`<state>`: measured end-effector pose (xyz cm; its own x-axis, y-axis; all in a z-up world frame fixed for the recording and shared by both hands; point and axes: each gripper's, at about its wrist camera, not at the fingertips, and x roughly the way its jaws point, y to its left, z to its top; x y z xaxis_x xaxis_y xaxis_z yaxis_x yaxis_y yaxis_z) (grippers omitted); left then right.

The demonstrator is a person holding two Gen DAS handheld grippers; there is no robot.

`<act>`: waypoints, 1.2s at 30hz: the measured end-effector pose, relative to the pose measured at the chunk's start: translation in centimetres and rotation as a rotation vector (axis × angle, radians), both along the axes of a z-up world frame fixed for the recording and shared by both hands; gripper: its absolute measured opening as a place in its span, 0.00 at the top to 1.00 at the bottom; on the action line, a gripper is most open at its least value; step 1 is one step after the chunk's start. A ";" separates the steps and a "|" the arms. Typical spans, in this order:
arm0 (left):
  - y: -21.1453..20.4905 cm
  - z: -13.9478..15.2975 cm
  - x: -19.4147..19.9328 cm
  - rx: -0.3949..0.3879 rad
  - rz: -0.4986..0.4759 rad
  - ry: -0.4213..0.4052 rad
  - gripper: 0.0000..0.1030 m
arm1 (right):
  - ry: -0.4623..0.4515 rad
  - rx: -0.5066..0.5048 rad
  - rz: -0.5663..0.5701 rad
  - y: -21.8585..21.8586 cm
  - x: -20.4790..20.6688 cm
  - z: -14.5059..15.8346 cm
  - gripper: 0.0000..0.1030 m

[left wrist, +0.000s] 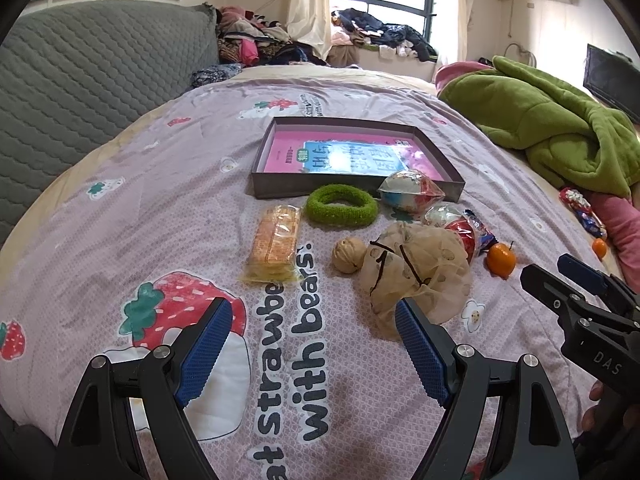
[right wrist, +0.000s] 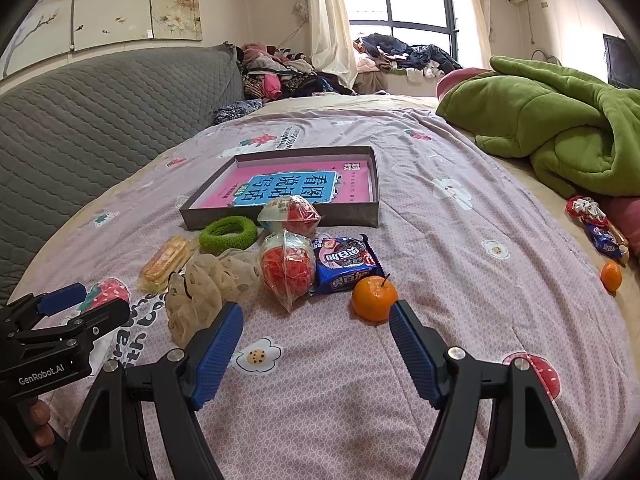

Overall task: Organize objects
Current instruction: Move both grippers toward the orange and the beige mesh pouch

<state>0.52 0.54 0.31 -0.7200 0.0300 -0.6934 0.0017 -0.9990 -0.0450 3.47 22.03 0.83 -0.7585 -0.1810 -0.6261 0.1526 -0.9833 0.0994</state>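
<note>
Both grippers hang spread wide and empty over the pink bedspread (right wrist: 460, 240): the left gripper (left wrist: 314, 312) at lower centre of its view, the right gripper (right wrist: 316, 316) likewise. The small objects lie mid-frame before the grey tray (right wrist: 362, 216): a mandarin (right wrist: 374, 298), a green scrunchie (right wrist: 228, 234) and a cracker pack (left wrist: 276, 240).

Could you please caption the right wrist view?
Open right gripper above bedspread, near orange, snacks and box.

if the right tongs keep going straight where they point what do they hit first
Probably the bedspread just ahead, since the open right tongs point downward. The orange sits by the right-hand fingertip; depth is unclear.
</note>
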 end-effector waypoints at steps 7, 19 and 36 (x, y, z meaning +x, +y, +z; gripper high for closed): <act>0.2 0.9 0.3 0.007 -0.004 0.014 0.18 | 0.005 -0.001 0.000 0.0 0.1 0.2 0.27; 0.9 2.2 1.2 0.010 -0.026 0.044 0.18 | 0.047 -0.004 -0.011 0.8 0.8 1.6 0.27; 3.9 0.2 -1.0 0.026 -0.098 -0.001 0.18 | -0.008 0.065 -0.013 2.2 -0.6 0.3 0.27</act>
